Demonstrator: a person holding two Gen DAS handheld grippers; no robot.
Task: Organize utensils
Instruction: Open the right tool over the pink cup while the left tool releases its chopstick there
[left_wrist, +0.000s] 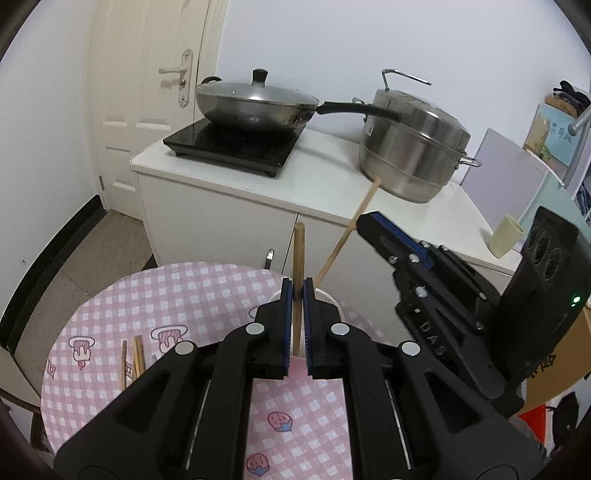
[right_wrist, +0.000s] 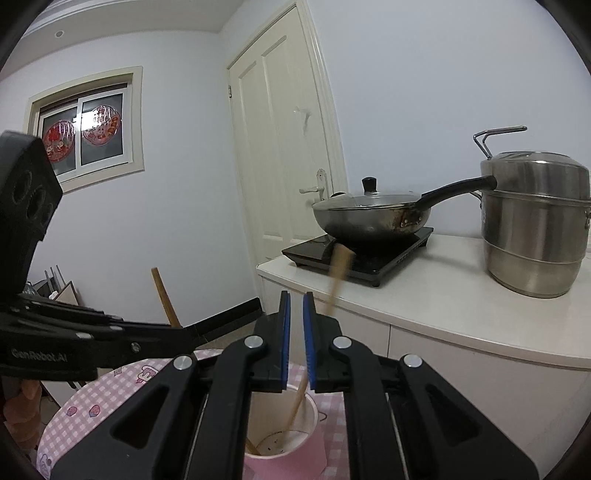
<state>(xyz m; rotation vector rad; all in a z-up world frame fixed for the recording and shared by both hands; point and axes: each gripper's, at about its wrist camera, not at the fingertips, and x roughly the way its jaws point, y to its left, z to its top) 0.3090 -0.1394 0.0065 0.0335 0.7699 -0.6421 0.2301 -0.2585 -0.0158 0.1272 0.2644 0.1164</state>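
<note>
The left gripper (left_wrist: 297, 291) has its jaws pinching a wooden chopstick (left_wrist: 298, 258) that stands upright, its lower end going down into the pink cup (left_wrist: 325, 299) just beneath the jaws. The right gripper (right_wrist: 296, 301) has its jaws pressed nearly together on a second chopstick (right_wrist: 339, 273), which leans up and to the right from the same cup (right_wrist: 284, 435) below them. More chopsticks (left_wrist: 132, 360) lie left of the left jaws on the pink checked surface (left_wrist: 177, 295), and a pan (left_wrist: 255, 103) and a steel pot (left_wrist: 413, 147) stand well beyond.

Pale walls, a cream door (right_wrist: 284, 147), a small window (right_wrist: 83, 127), white cabinet (left_wrist: 221, 214).
</note>
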